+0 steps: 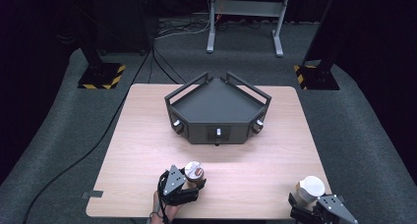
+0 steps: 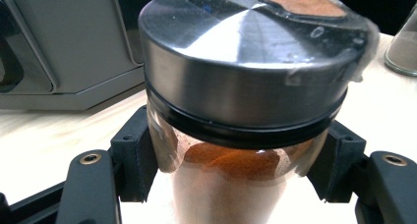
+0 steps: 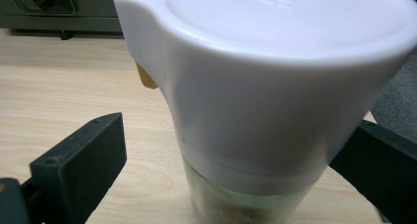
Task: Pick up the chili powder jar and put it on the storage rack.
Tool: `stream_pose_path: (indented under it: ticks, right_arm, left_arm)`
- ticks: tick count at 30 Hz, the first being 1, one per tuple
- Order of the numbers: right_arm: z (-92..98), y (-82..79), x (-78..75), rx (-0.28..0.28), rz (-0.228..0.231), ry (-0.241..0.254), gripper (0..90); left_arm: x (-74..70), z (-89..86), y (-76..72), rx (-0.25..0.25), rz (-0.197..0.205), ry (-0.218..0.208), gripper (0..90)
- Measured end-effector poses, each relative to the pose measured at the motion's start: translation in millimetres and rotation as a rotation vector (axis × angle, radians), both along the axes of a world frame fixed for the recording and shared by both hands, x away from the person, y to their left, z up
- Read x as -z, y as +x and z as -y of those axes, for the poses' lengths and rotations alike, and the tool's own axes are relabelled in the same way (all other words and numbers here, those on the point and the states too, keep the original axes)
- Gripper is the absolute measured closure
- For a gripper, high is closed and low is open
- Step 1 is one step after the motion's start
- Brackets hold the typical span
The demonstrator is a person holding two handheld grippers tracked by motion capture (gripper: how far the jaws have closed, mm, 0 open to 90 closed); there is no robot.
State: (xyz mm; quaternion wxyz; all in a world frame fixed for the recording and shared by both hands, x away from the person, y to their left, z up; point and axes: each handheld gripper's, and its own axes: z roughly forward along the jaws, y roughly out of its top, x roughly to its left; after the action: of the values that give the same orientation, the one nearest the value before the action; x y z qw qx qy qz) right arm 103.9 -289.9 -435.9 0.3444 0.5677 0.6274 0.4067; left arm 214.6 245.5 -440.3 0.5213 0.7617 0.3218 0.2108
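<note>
A pale wood-grain table (image 1: 147,150) with rounded corners stands on grey carpet (image 1: 364,150) in a dark, curtained room, seen from the high view. At its far centre sits a dark grey, angular tray unit (image 1: 218,110) with raised rails and small knobs on its front faces. Behind the table, a grey metal stand (image 1: 244,17) rises from the floor among loose cables, and two black posts rest on bases edged with yellow-and-black hazard tape (image 1: 102,76). A black cable (image 1: 74,160) snakes across the carpet past the table's left edge.

Near the front edge, the left gripper (image 1: 189,185) pinches a glass spice jar (image 2: 231,180) with a steel lid; in the left gripper view both black pads press against the glass just under the lid, and reddish-orange powder shows inside. The jar sits left of centre, close to the person's side.

At the front right corner, the right gripper (image 1: 310,200) flanks a white-capped jar (image 3: 275,86) that stands on the wood. In the right gripper view the left jaw stands clearly apart from the jar, the claw spread around it rather than clamped; the right jaw lies just beside the cap, and contact there cannot be told.
</note>
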Motion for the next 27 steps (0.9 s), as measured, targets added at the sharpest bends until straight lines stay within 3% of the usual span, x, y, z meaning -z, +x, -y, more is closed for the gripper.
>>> stream_pose_path:
  ticks: [27]
  right_arm:
    - [0.2,3.3,-1.2,-0.001,-0.006,-0.004,0.0]
  left_arm:
    - [-14.8,-9.2,21.5,-0.010,0.023,0.010,31.7]
